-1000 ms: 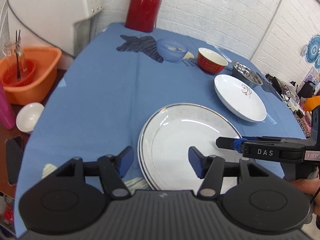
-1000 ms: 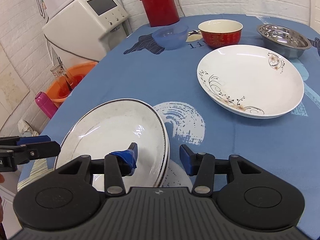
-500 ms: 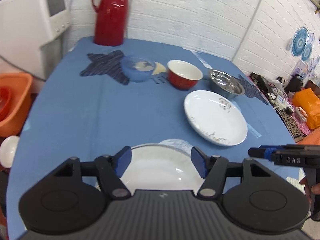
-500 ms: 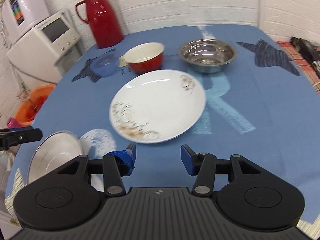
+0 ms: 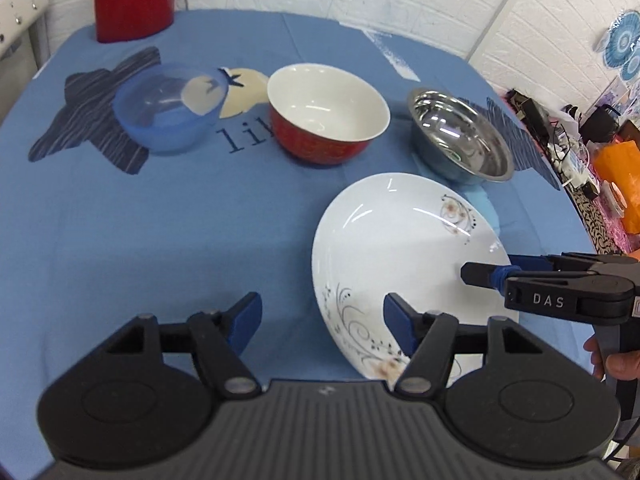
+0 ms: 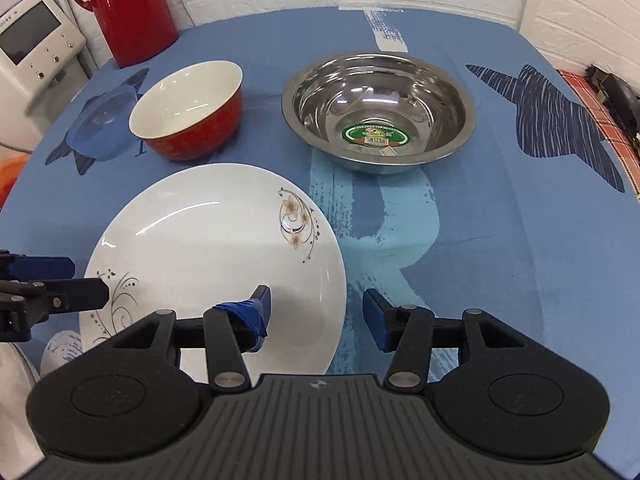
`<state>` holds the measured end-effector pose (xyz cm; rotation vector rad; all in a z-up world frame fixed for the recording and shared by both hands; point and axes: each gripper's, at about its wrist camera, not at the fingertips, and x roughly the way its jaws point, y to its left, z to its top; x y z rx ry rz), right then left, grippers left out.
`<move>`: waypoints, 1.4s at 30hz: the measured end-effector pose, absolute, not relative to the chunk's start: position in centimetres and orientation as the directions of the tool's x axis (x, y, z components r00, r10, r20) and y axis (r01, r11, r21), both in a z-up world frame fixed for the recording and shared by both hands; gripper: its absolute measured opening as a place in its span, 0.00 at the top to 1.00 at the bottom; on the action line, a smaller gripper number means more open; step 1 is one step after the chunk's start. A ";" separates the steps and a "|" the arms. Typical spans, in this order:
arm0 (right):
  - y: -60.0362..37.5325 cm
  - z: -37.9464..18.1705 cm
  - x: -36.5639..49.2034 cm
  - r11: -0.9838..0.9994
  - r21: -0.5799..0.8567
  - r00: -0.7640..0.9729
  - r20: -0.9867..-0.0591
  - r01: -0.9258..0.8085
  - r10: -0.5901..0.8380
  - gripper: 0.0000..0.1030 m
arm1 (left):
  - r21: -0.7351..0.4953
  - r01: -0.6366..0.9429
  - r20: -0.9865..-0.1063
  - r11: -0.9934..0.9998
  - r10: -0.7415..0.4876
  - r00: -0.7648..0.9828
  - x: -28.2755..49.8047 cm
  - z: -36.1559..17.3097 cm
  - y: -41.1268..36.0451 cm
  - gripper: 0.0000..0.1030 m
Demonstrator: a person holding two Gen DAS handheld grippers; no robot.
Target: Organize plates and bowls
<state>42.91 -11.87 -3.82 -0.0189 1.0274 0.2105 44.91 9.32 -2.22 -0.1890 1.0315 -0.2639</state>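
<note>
Currently both jaw sets spread, nothing held: left gripper, right gripper over floral plate rim. Red bowl, steel bowl, blue bowl unstacked behind. Most sorting judged left.

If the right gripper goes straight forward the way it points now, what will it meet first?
Probably the right rim of the floral plate: the right gripper is open, its jaws straddling that edge. Farther along the same line stands the steel bowl. Height above the plate is unclear.
</note>
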 end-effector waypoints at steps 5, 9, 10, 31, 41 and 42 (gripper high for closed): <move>-12.2 -4.2 42.7 0.972 0.139 0.515 -0.829 -0.187 0.218 0.60 | -0.280 0.133 -0.831 0.951 -0.310 0.463 46.0 -3.6 8.6 0.36; -12.2 -4.3 42.4 0.974 0.130 0.526 -0.824 -0.187 0.211 0.58 | -0.273 0.144 -0.831 0.951 -0.309 0.463 46.1 -4.0 8.3 0.36; -12.1 -4.2 42.5 0.975 0.123 0.522 -0.829 -0.183 0.202 0.57 | -0.273 0.144 -0.830 0.951 -0.309 0.464 46.1 -4.0 8.3 0.36; -11.7 -2.4 39.7 0.952 0.245 0.563 -0.768 -0.182 0.305 0.68 | -0.258 0.075 -0.819 0.963 -0.259 0.512 44.6 -2.1 8.7 0.91; -9.4 0.7 34.6 0.926 0.288 0.586 -0.717 -0.244 0.378 0.67 | -0.225 0.060 -0.779 0.973 -0.216 0.588 38.2 2.3 10.9 0.91; -8.8 0.8 33.9 0.922 0.296 0.581 -0.715 -0.251 0.388 0.66 | -0.222 0.047 -0.778 0.974 -0.206 0.593 37.0 2.4 11.6 0.91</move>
